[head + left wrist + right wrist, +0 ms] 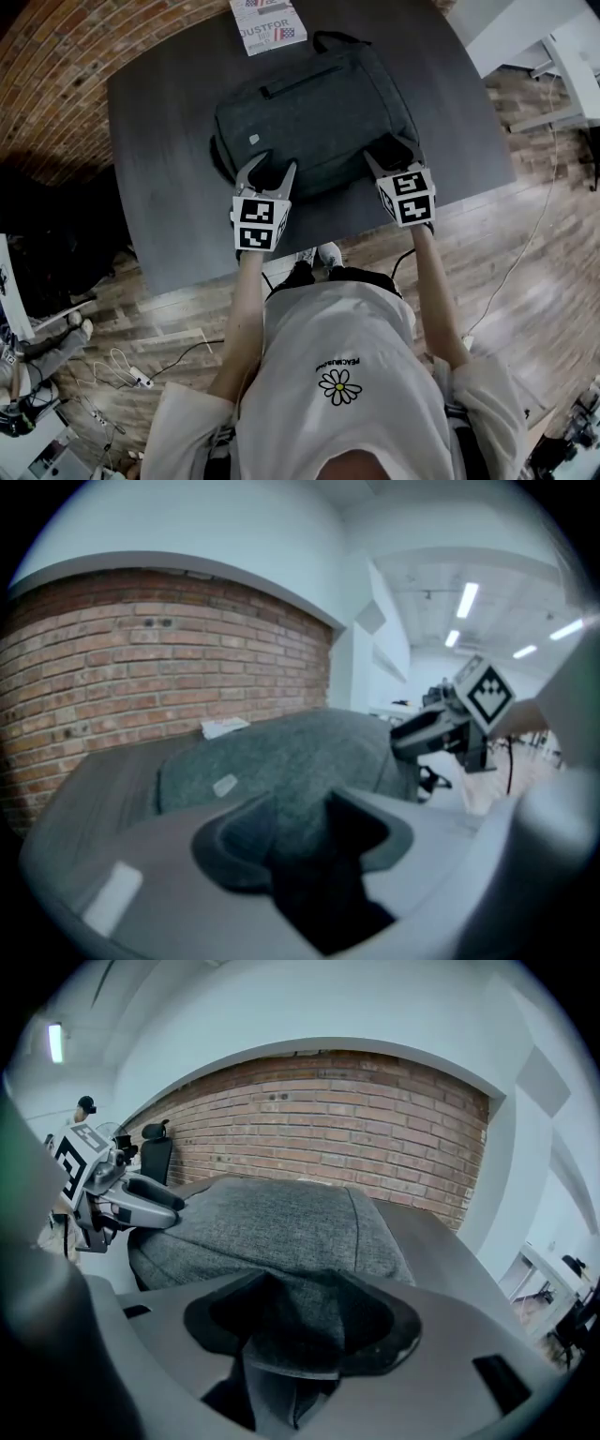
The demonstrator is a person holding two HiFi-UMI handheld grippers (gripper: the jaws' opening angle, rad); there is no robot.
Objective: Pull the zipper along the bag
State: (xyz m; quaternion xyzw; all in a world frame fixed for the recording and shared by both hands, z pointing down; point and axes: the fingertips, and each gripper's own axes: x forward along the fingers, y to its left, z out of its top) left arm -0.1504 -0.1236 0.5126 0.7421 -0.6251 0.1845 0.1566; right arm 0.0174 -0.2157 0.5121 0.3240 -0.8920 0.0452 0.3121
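A grey fabric bag (314,112) lies flat on the dark table (159,141), with a zipper line (300,82) across its far half and a handle (337,37) at the far end. My left gripper (265,178) is at the bag's near left edge. In the left gripper view, bag fabric (281,752) fills the gap between the jaws, and the left gripper (300,808) is shut on it. My right gripper (389,155) is at the near right corner. Its jaws stand wide, and a loose fold of the bag (281,1335) lies between them.
A printed white box (267,23) lies at the table's far edge, just beyond the bag. A brick wall (328,1119) runs behind the table. The person's legs and shoes (319,253) are at the near table edge, and cables (122,370) lie on the wooden floor.
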